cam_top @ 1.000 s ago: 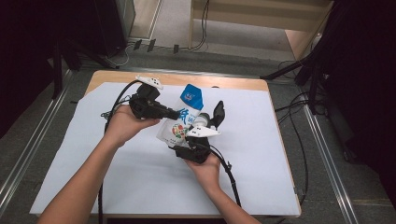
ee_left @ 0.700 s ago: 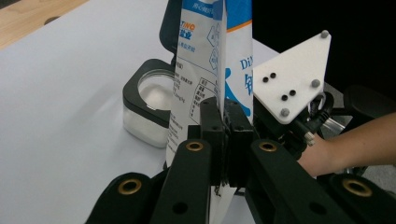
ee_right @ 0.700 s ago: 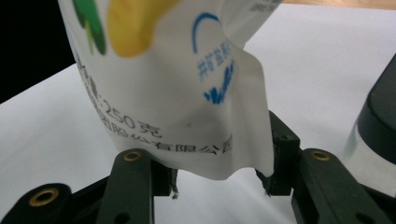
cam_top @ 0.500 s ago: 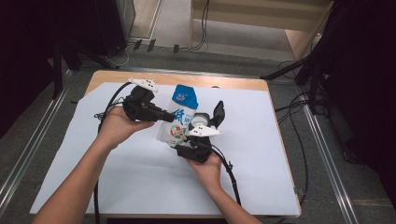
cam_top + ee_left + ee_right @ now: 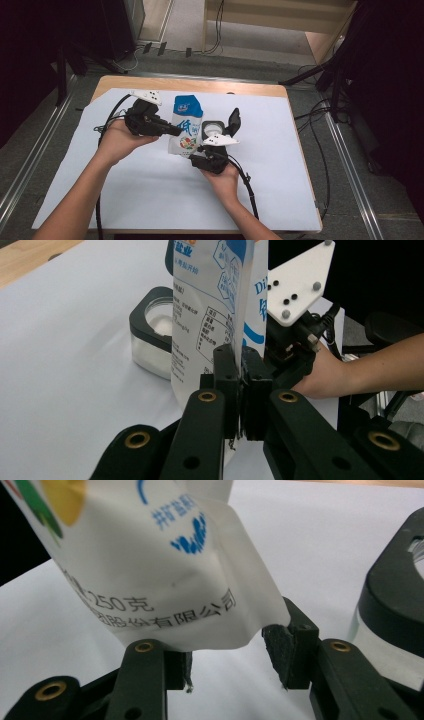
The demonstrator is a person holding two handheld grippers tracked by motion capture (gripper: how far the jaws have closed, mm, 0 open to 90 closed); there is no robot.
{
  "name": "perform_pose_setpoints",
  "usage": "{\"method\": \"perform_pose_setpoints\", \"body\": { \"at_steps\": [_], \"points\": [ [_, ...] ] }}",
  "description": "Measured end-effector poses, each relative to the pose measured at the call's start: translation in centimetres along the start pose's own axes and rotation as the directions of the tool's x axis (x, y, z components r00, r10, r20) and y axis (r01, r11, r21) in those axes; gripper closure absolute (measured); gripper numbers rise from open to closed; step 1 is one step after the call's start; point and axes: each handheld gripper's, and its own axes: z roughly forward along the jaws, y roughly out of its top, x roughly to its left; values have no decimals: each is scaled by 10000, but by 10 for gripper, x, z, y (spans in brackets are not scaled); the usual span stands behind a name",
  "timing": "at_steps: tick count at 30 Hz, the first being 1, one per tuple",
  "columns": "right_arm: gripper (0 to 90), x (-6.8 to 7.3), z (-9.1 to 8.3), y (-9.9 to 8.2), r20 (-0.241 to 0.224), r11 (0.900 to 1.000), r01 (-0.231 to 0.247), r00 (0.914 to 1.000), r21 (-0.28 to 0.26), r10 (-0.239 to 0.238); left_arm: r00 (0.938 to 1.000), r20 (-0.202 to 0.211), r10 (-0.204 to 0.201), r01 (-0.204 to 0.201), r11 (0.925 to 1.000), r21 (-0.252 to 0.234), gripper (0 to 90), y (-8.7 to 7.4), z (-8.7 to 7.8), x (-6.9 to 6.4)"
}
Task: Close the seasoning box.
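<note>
A white pouch [image 5: 185, 131] with a blue top and printed text stands upright on the white sheet. In the left gripper view the pouch [image 5: 210, 305] has its thin side seam clamped between my left gripper [image 5: 241, 385]. From the pouch's left, that left gripper [image 5: 175, 131] reaches in level. My right gripper [image 5: 199, 150] comes from below and right. Its pads sit on either side of the pouch's [image 5: 150, 565] folded bottom, so the right gripper [image 5: 232, 650] holds the base.
A clear jar [image 5: 212, 130] with a black rim stands just right of the pouch, its black lid [image 5: 233, 120] flipped up. The jar [image 5: 395, 605] is close beside my right jaw. The white sheet [image 5: 150, 200] covers a wooden table; cables trail from both grippers.
The left gripper moved left, and the pouch's blue top swung left with it, from leaning right to standing upright. The right gripper stayed at the pouch's base.
</note>
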Motion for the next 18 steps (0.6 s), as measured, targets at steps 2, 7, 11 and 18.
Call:
{"method": "perform_pose_setpoints", "body": {
  "at_steps": [2, 7, 11, 18],
  "points": [
    [578, -1, -1, 0, 4, 10000, -22, 10000, -42, 22, 10000, -20, 37, -37, 10000, -24, 895, -2, -1, -1],
    [578, -2, -1, 0, -37, 10000, -71, 10000, -59, 70, 9999, 5, 122, -122, 9996, -273, 900, -8, -5, -4],
    [576, 0, 0, 0, -99, 10000, 30, 9999, 57, -29, 9998, 5, 189, -188, 9986, -500, 900, -12, -5, -5],
    [568, -2, 0, 0, -122, 9998, -50, 9999, 179, 53, 9999, 2, 156, -155, 9956, -924, 900, -16, -9, -5]
  ]
}}
